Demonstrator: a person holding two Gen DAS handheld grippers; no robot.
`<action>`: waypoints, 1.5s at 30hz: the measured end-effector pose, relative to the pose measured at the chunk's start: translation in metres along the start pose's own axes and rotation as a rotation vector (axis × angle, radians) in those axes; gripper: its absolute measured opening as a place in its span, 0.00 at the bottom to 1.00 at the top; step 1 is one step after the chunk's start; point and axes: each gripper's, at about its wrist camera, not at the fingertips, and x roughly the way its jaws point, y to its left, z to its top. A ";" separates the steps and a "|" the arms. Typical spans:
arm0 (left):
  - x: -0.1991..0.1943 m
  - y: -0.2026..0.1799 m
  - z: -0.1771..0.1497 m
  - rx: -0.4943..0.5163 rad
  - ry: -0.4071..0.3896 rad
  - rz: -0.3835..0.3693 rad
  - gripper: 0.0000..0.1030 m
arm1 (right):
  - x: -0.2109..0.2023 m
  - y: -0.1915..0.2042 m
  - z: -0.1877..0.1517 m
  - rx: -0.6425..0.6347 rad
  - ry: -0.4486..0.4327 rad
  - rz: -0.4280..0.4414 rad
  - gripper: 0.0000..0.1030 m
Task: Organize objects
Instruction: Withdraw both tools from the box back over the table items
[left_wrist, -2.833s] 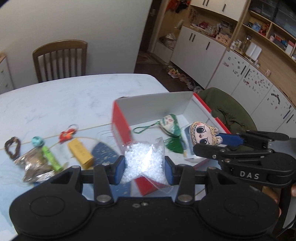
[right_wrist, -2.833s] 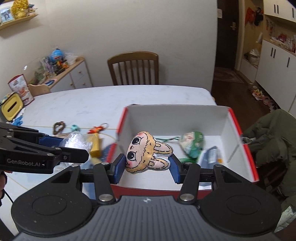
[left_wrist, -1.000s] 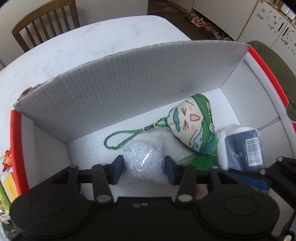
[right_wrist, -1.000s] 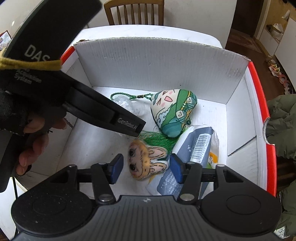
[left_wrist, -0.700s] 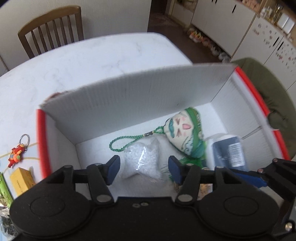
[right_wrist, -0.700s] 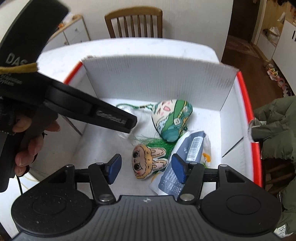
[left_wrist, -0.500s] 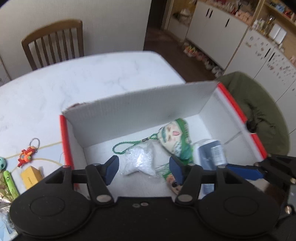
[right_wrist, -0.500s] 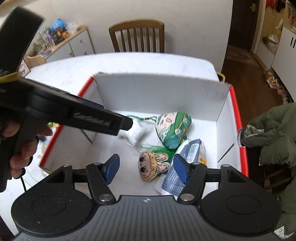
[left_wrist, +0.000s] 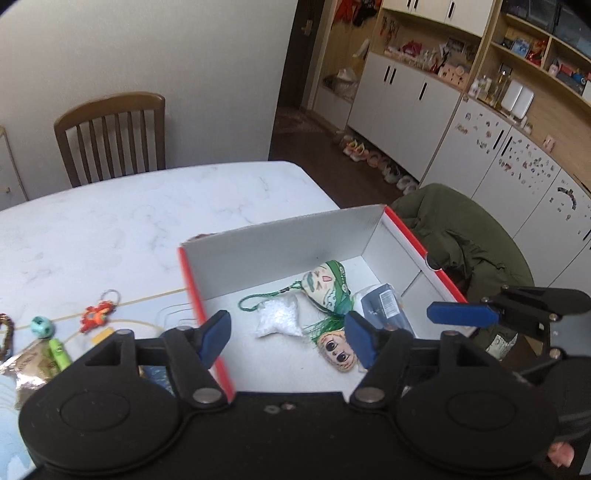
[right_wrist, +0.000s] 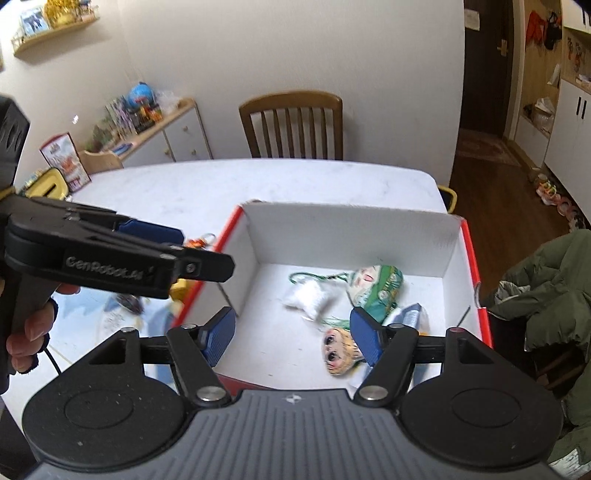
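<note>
Both claws hang spread and empty above the near edge of the red-rimmed box (left_wrist: 404, 230); the left claw (left_wrist: 288, 338) sits over the box's left wall, the right claw (right_wrist: 291, 334) over its near wall; so whatever is packed next lies to the left of both, out on the tabletop (left_wrist: 122, 218), and the left claw is plainly the nearer one. Inside the box I count four things: one clear bag of white beads (left_wrist: 277, 318), one green pouch (left_wrist: 327, 286) with a looped cord, one small doll head (left_wrist: 338, 349) and one dark blue packet (left_wrist: 384, 308); all lie close together toward the box's right half. Still outside, in the left wrist view: one orange keychain (left_wrist: 96, 315) with its ring pointing far, one teal bead (left_wrist: 41, 325), one green tube (left_wrist: 60, 352) lying near-to-far, one foil wrapper (left_wrist: 31, 365) and one brown braided loop (left_wrist: 6, 334) at the far left edge; a yellow block and a dark item show near the box wall, too hidden to judge.
</note>
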 end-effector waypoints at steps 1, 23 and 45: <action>-0.007 0.003 -0.002 0.001 -0.010 0.005 0.70 | -0.002 0.004 0.000 -0.001 -0.007 0.003 0.68; -0.092 0.107 -0.057 -0.021 -0.075 0.070 0.88 | 0.003 0.123 -0.007 -0.002 -0.046 0.060 0.81; -0.076 0.243 -0.079 -0.176 -0.018 0.177 0.99 | 0.084 0.204 0.003 0.012 0.037 0.001 0.82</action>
